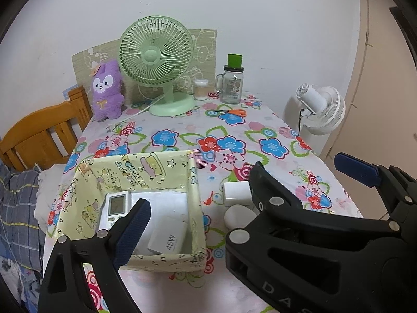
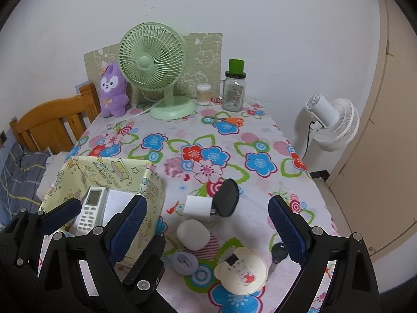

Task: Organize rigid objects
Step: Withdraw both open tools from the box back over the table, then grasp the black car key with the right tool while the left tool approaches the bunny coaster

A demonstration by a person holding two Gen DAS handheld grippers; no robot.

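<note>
Both the left gripper (image 1: 198, 219) and right gripper (image 2: 207, 224) are held wide apart and empty. A remote control (image 2: 91, 210) and a 45W charger (image 1: 168, 237) are seen inside the yellow box (image 1: 194, 180); a white adapter (image 2: 198, 207) and a white case (image 2: 193, 234) lie beside it on the floral tablecloth (image 2: 198, 135).

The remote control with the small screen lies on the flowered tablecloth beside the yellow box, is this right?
Not quite. The remote control lies inside the yellow box, not on the tablecloth beside it. The right wrist view shows it against the box's inner wall; it does have a small screen.

tablecloth (image 2: 234, 140): glossy floral plastic | box (image 1: 194, 182): printed paper | headboard (image 1: 39, 133): varnished wood
</note>
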